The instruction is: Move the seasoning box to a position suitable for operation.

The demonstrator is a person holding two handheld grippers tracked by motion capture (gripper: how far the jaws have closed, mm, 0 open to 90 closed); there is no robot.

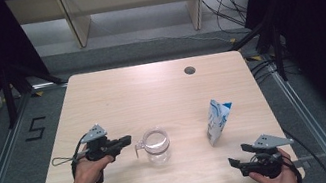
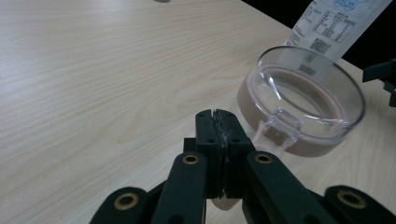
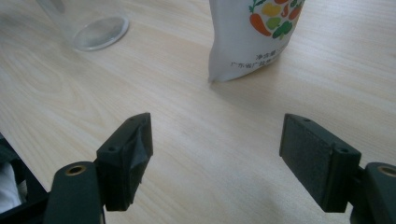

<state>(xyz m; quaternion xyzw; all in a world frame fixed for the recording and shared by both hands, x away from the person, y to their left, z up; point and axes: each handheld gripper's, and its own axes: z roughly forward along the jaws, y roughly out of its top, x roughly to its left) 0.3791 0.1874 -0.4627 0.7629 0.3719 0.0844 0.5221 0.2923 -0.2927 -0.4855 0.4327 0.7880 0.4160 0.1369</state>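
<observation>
Two grippers flank the work on the wooden table (image 1: pixel 101 97). At left, the left gripper (image 1: pixel 126 140) points at the clear jug (image 1: pixel 156 145), its jaws pressed together with nothing between them, tips just short of the jug's small handle (image 2: pixel 279 129); the pose suggests an approach to that handle. Mid-table the jug stands upright, mouth open, ready to receive. Right of it stands the printed pouch (image 1: pixel 218 121), upright. The right gripper (image 1: pixel 240 155) rests near the table's front edge, jaws wide and empty, aimed toward the pouch.

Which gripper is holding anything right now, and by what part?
Neither holds anything. The left gripper is shut on nothing, just short of the clear pitcher's handle. The right gripper is open, short of the pouch.
</observation>
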